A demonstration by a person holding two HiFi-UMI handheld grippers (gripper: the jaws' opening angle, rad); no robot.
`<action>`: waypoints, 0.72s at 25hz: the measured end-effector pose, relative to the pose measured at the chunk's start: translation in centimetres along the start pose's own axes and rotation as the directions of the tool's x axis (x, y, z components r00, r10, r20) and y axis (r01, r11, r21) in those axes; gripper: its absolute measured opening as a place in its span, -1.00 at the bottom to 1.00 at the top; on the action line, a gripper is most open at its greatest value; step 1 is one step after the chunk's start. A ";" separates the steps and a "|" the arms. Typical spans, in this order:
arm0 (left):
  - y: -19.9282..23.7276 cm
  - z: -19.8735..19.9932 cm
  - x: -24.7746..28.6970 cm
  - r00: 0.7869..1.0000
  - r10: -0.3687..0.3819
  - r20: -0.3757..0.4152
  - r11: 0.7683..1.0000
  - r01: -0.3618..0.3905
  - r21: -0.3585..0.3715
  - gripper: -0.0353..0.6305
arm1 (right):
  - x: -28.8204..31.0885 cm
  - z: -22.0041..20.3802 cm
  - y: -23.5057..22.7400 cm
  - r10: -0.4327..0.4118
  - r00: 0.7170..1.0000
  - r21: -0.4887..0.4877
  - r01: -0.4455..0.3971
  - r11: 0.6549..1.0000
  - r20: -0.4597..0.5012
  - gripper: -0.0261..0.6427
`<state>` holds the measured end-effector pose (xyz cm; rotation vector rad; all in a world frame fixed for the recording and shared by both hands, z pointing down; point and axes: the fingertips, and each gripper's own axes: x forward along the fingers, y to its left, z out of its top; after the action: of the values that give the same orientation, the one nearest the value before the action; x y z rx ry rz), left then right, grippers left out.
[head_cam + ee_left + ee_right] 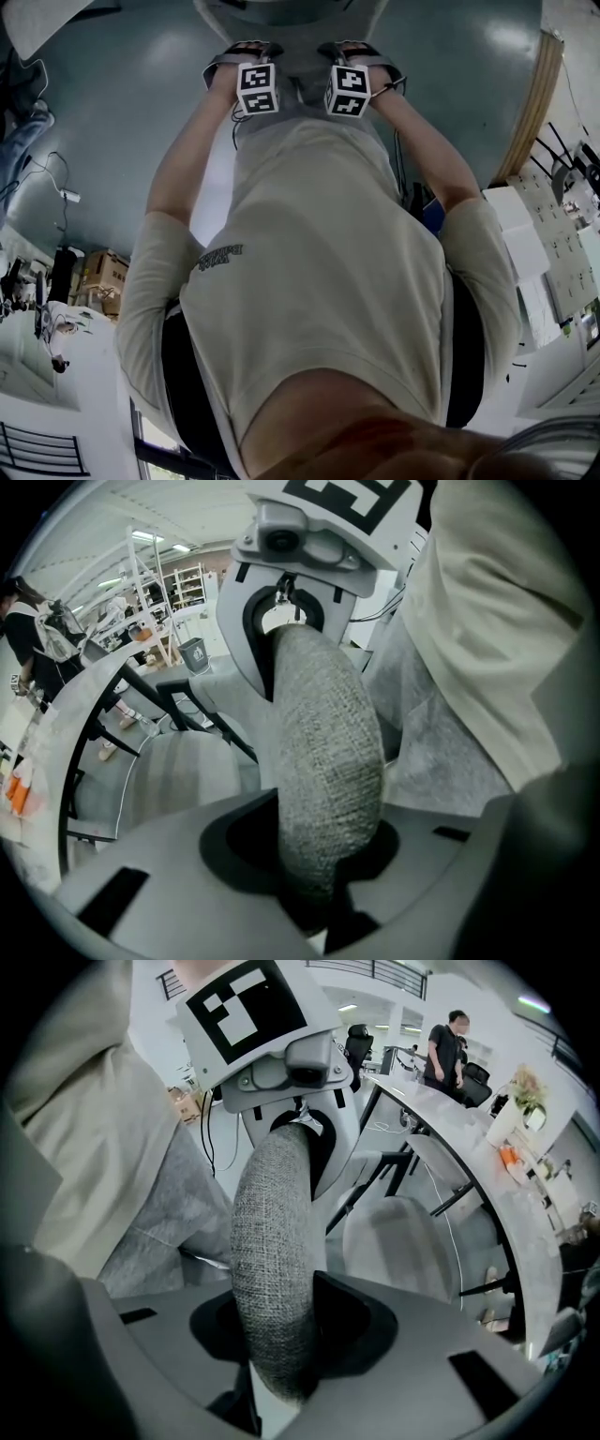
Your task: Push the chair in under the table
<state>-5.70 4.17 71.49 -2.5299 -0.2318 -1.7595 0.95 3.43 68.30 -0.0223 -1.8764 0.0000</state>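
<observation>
Curved tabletop [450, 1110] beyond the jaws; push pending.
Jaws of left gripper [319, 874] and right gripper [281, 1354] clench the chair backrest [323, 761]; uneven pushing could slew it.

Head view: chair [298, 66] mostly hidden behind shirt [319, 272], remainder cut by edge at 12 o'clock. Left gripper [246, 56], right gripper [358, 56]: tips hidden under own marker cubes. Right gripper view: table [478, 1176] cut at 3 o'clock; person [448, 1049] at 1 o'clock too small for detail.
</observation>
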 end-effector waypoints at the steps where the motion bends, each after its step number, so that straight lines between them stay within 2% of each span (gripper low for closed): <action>1: 0.4 -0.1 0.0 1.000 0.007 -0.003 1.000 -0.007 0.003 -0.58 | 0.1 -0.1 -0.3 -0.005 1.000 0.000 0.005 1.000 0.000 -0.52; 9: 5.0 -1.6 -0.7 0.999 0.042 -0.019 0.998 -0.041 0.040 -0.61 | 0.2 0.9 -4.7 -0.044 0.999 0.014 0.044 0.999 0.008 -0.55; 18: 10.2 -1.5 -0.7 0.998 0.061 -0.013 0.998 -0.061 0.031 -0.61 | 0.0 -0.1 -10.3 -0.100 0.995 0.044 0.100 0.994 0.000 -0.46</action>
<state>-5.73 -6.15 71.83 -2.4751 -0.1777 -1.7378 0.85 -6.89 68.48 0.1018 -1.8772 -0.0277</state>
